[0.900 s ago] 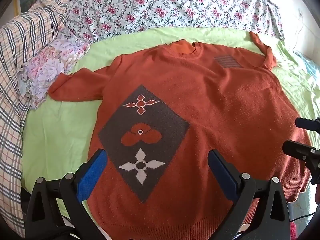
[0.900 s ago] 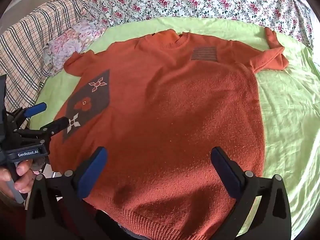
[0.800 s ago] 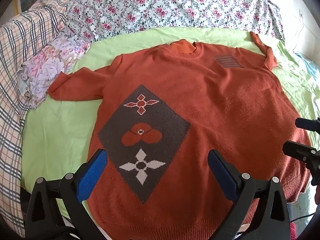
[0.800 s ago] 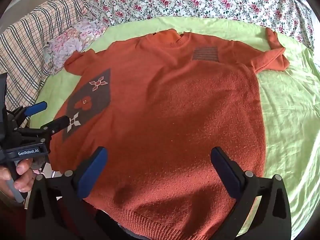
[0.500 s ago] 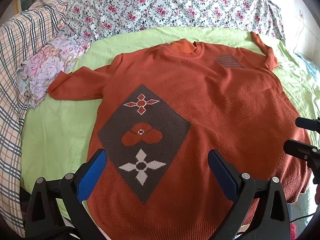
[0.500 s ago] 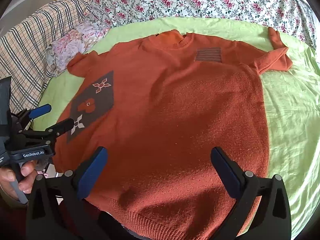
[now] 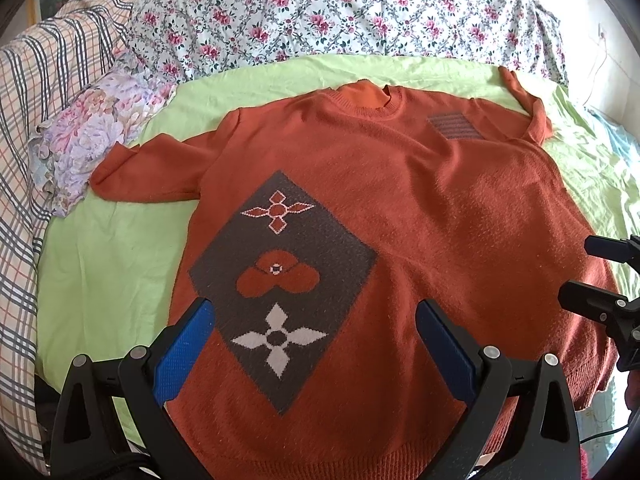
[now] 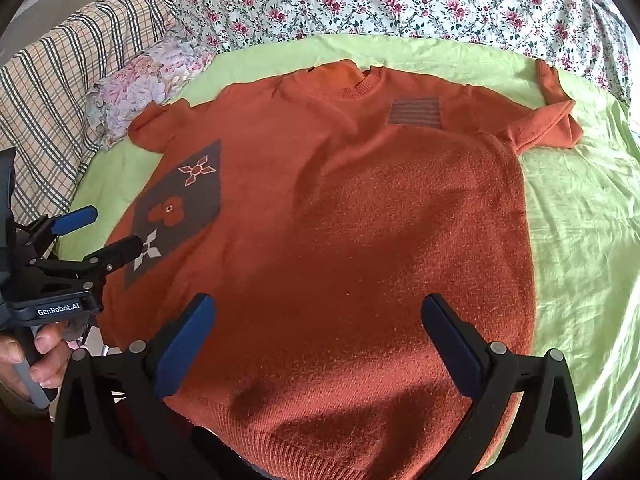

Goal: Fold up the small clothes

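Observation:
An orange short-sleeved knit sweater lies flat, front up, on a light green sheet; it also shows in the right wrist view. It has a dark diamond panel with flower motifs and a small striped patch. My left gripper is open and empty above the hem, over the diamond. My right gripper is open and empty above the hem's right half. Each gripper shows in the other's view: the left gripper and the right gripper.
A floral quilt lies behind the sweater. A plaid blanket and a pale flowered cloth lie at the left. A hand holds the left gripper's handle.
Both grippers have stayed open and almost still; the right wrist view has shifted slightly, the sweater sliding a little rightward in it. The sweater has not moved.

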